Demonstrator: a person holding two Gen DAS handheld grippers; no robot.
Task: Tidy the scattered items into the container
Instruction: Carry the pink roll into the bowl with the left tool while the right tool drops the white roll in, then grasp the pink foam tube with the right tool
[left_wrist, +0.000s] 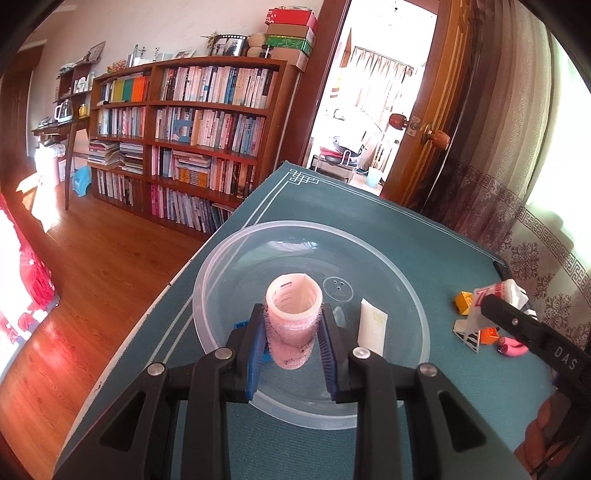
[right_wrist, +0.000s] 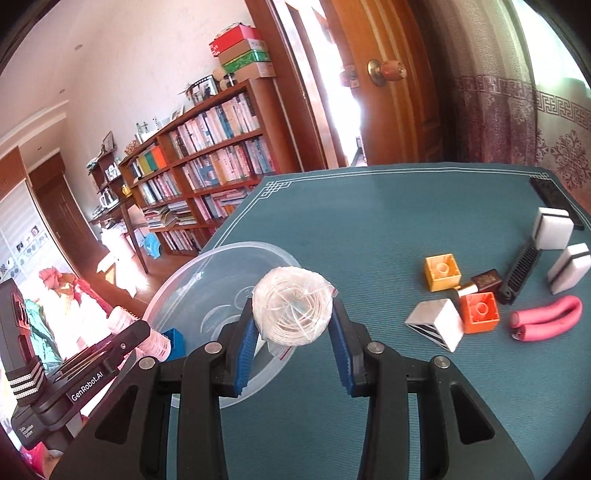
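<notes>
My left gripper (left_wrist: 293, 318) is shut on a pink hair roller (left_wrist: 293, 301), held upright over the clear plastic bowl (left_wrist: 240, 266). In the bowl lie a white tube (left_wrist: 372, 332) and a blue brick (left_wrist: 240, 325). My right gripper (right_wrist: 293, 314) is shut on a bagged roll of white string (right_wrist: 291, 302), hanging over the bowl's (right_wrist: 207, 295) right rim. On the teal mat to the right lie a yellow brick (right_wrist: 442, 271), an orange brick (right_wrist: 480, 312), a striped white block (right_wrist: 437, 325), a pink foam curler (right_wrist: 546, 319), a black comb (right_wrist: 519, 271) and two white sponges (right_wrist: 552, 227).
A small brown bottle (right_wrist: 484, 280) lies between the bricks. A black strip (right_wrist: 554, 195) sits at the mat's far right corner. The table's left edge drops to a wooden floor (left_wrist: 110, 277), with a bookcase (left_wrist: 184, 140) and an open door (left_wrist: 417, 110) beyond.
</notes>
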